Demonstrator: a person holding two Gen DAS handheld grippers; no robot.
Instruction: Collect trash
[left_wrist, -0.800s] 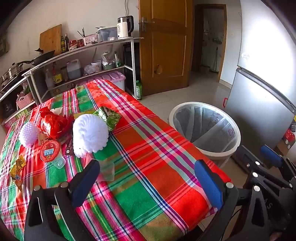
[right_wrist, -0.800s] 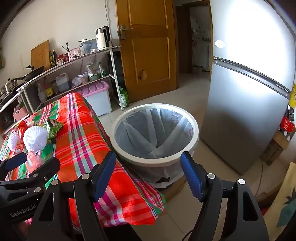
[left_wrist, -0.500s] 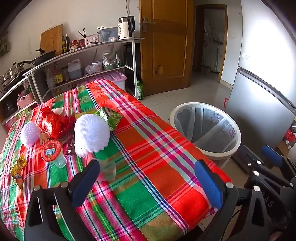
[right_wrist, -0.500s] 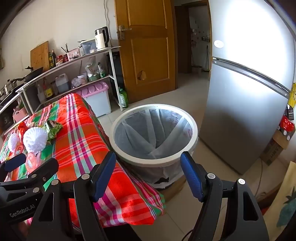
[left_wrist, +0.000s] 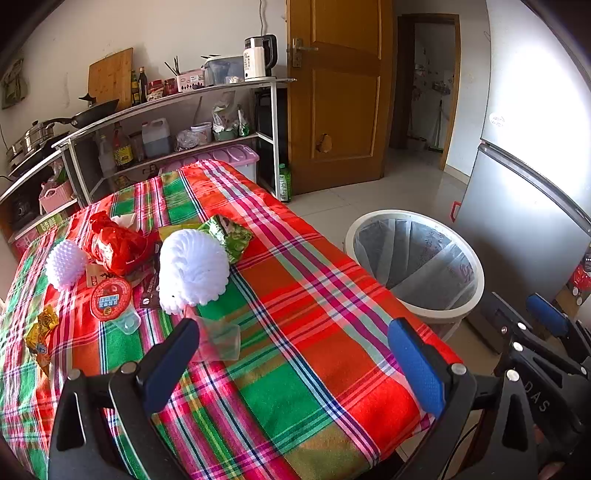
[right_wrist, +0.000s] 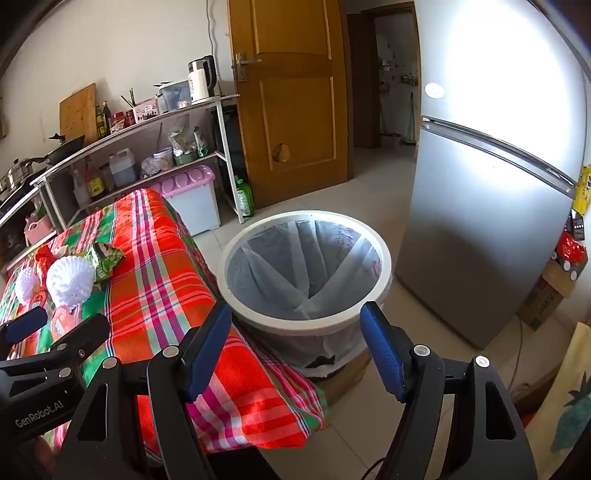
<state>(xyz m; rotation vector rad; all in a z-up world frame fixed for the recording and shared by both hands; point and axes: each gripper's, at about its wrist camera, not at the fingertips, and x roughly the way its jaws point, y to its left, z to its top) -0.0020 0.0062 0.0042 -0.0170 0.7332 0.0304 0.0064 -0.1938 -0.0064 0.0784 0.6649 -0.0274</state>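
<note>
Litter (left_wrist: 192, 271) nearer left tongs (left_wrist: 295, 363) (gaping)

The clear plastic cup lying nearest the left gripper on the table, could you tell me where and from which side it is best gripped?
I would grip the clear plastic cup across its thin side walls, coming down from above with the open left gripper. It lies tipped on its side on the tablecloth, apart from the white foam net, so the walls are free. Squeeze gently; it probably flexes.
</note>
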